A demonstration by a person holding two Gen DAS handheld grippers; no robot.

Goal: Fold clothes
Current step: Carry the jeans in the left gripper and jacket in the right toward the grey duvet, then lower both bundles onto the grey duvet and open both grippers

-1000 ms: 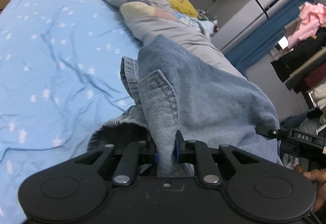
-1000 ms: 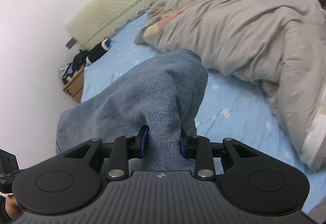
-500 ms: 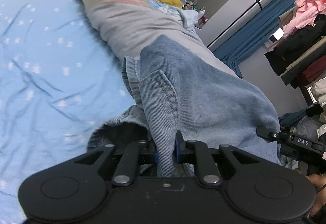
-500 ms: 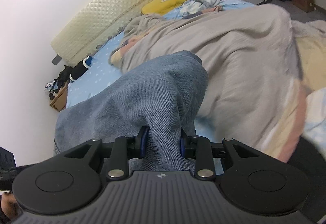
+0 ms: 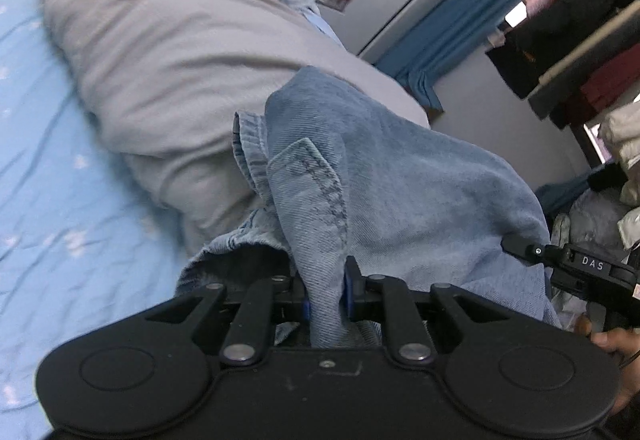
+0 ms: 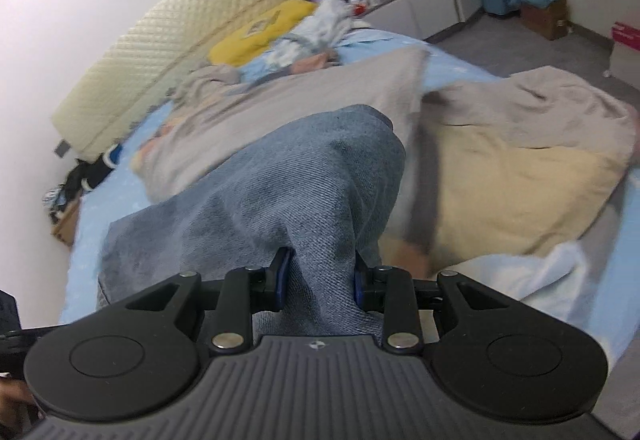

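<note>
Denim jeans (image 5: 400, 179) hang between the two tools, lifted above the bed rather than lying on it, with the cloth bunched and draped forward over both sets of fingers. The left gripper (image 5: 326, 290) is clamped on a thick fold near a stitched belt loop and what looks like the waistband, directly ahead of its fingers. The right gripper (image 6: 318, 276) is likewise closed on a gathered wad of the same jeans (image 6: 288, 191), the rest spilling ahead and off to its left.

Beyond the left tool lies a grey duvet (image 5: 180, 51), with light blue sheet (image 5: 48, 179) to its left; past the right tool the duvet (image 6: 520, 143) shows a cream underside, and a yellow pillow (image 6: 260, 35) sits further ahead by the headboard.

Judging from this, the step is carrying or shaking out the garment before laying it down. To do it well, both grips should keep firm, the tools should draw apart until the denim is taut and level, and the jeans should be lowered onto bare sheet, not onto the rumpled duvet. Motion blur hides finer detail.
</note>
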